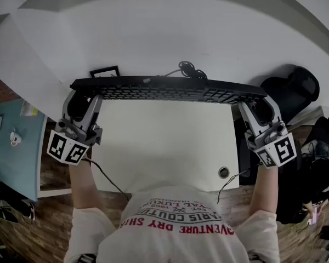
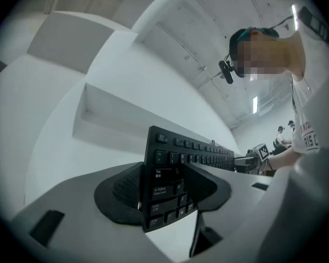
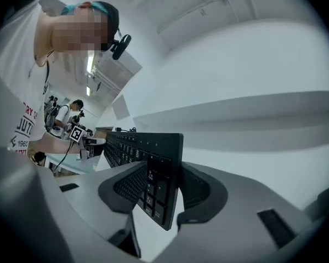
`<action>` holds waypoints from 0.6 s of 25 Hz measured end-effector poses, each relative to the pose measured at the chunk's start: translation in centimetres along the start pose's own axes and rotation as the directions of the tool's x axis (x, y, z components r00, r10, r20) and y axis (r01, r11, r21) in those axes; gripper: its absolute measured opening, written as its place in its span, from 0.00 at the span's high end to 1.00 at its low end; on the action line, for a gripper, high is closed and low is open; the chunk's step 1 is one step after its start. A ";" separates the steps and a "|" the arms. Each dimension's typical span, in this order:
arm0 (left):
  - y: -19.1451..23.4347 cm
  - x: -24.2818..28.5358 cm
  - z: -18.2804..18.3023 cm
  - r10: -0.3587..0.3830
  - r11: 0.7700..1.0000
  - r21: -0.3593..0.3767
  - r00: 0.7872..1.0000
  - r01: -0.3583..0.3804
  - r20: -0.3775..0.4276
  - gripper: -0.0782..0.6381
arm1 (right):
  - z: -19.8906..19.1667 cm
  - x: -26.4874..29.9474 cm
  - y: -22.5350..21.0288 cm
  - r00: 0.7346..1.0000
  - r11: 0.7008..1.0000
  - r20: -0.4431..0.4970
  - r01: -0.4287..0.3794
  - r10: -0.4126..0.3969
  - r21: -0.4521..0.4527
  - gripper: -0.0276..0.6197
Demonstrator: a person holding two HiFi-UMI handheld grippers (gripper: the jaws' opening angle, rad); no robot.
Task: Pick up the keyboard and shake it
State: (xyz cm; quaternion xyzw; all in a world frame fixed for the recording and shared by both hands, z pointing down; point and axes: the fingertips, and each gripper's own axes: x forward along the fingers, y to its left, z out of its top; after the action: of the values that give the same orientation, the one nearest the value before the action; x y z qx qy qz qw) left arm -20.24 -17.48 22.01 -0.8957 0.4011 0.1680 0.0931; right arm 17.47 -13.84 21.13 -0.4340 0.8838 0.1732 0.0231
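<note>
The keyboard (image 1: 170,88) is black, its keys lettered in white. The left gripper (image 1: 85,96) and right gripper (image 1: 256,103) are pale grey, with black pads (image 2: 126,189) in a fine dotted texture. Each carries a white cube (image 1: 67,147) patterned with black square markers. The desk (image 1: 164,141) is white, with a silvery grommet (image 1: 223,172). The person's T-shirt (image 1: 175,232) is white with red and black lettering. A small picture frame (image 1: 105,71) and a coiled cable (image 1: 189,69) are black. The side table (image 1: 13,152) is teal, and the floor (image 1: 22,240) is brown planks.

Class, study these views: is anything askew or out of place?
Only the keyboard: it is off the white desk, tipped on edge, clamped at its ends by the left gripper and right gripper.
</note>
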 end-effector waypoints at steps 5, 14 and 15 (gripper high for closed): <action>-3.2 1.0 3.4 0.031 0.986 0.161 0.999 -0.034 0.023 0.58 | -1.3 -0.2 -2.7 0.998 0.994 0.036 -0.050 0.047 0.099 0.66; -7.8 -0.2 5.1 -0.003 0.980 0.198 0.993 -0.021 0.121 0.58 | -4.8 -1.6 -4.0 0.997 0.981 0.024 -0.074 0.071 0.179 0.65; -7.8 -0.1 4.8 0.000 0.982 0.187 0.992 -0.023 0.122 0.58 | -5.3 -1.6 -4.1 0.997 0.979 0.017 -0.077 0.075 0.190 0.65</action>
State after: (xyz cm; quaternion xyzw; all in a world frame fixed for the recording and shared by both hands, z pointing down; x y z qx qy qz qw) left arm -15.51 -10.78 17.90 -0.8687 0.4139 0.1842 0.2004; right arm 22.27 -16.65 25.28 -0.3950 0.9121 0.0907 0.0620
